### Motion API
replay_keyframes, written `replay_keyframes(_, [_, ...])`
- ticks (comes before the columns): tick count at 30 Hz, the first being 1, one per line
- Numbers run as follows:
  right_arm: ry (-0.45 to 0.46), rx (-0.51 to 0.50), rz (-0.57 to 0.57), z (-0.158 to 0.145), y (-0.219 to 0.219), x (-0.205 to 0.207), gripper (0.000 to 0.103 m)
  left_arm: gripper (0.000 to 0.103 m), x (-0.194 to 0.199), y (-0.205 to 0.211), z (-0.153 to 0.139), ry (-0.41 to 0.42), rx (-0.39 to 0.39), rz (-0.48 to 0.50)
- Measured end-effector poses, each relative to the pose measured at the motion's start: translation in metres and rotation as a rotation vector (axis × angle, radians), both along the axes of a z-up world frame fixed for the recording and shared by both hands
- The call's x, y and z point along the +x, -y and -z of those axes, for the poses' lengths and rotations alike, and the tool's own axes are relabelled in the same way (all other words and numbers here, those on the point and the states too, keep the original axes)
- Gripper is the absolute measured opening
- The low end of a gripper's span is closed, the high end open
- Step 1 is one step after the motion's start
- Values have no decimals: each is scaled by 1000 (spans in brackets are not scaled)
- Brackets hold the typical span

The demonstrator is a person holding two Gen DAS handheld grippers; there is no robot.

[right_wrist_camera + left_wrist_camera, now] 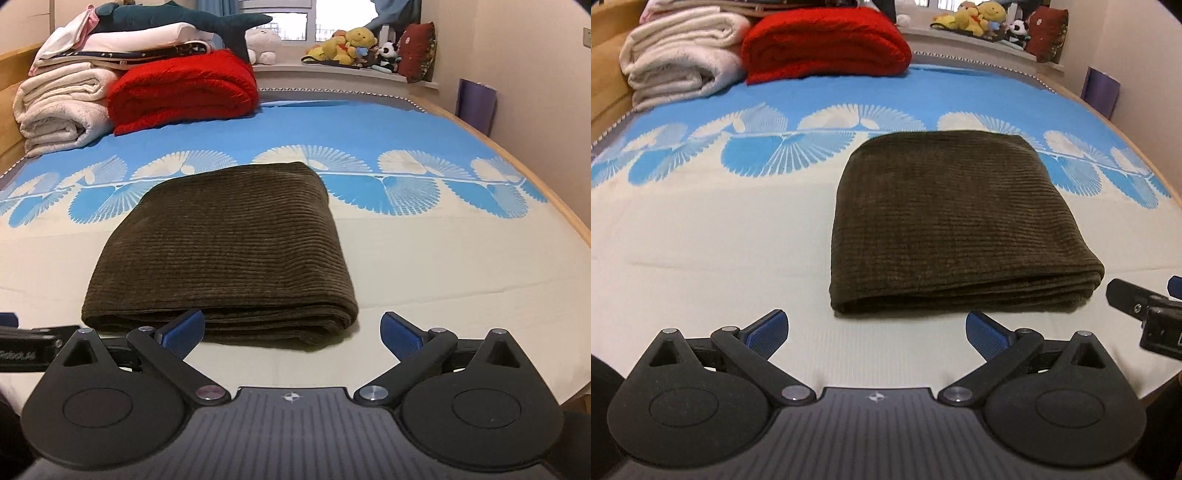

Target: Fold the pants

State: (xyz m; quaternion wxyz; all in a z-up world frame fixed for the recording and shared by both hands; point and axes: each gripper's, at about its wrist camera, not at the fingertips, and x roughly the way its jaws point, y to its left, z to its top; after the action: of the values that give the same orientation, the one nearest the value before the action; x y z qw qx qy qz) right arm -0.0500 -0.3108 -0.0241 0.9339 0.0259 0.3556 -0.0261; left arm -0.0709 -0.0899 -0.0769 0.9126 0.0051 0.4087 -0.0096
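Observation:
Dark brown corduroy pants (956, 221) lie folded into a flat, thick rectangle on the bed (701, 240); they also show in the right wrist view (229, 251). My left gripper (875, 332) is open and empty, just in front of the fold's near edge and a little to its left. My right gripper (291, 332) is open and empty at the near edge, its left pad (184, 330) overlapping the pants' front edge in the view. The right gripper also shows at the right edge of the left wrist view (1145, 306).
The bed has a cream and blue fan-patterned cover (406, 177). A folded red blanket (181, 92) and white blankets (62, 110) are stacked at the far left. Plush toys (351, 48) sit on the window sill. A wooden bed frame edge (554, 206) runs along the right.

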Motion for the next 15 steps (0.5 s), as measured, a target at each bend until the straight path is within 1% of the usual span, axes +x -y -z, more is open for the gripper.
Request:
replay_keyframes(7, [26,-7,-24,-3,-8,4,101,102,1,5,-3,40,-5,11])
replay_keyframes(15, [41,-29,-41,-4,-16,6,101,102,2,0,-4,51,-20,6])
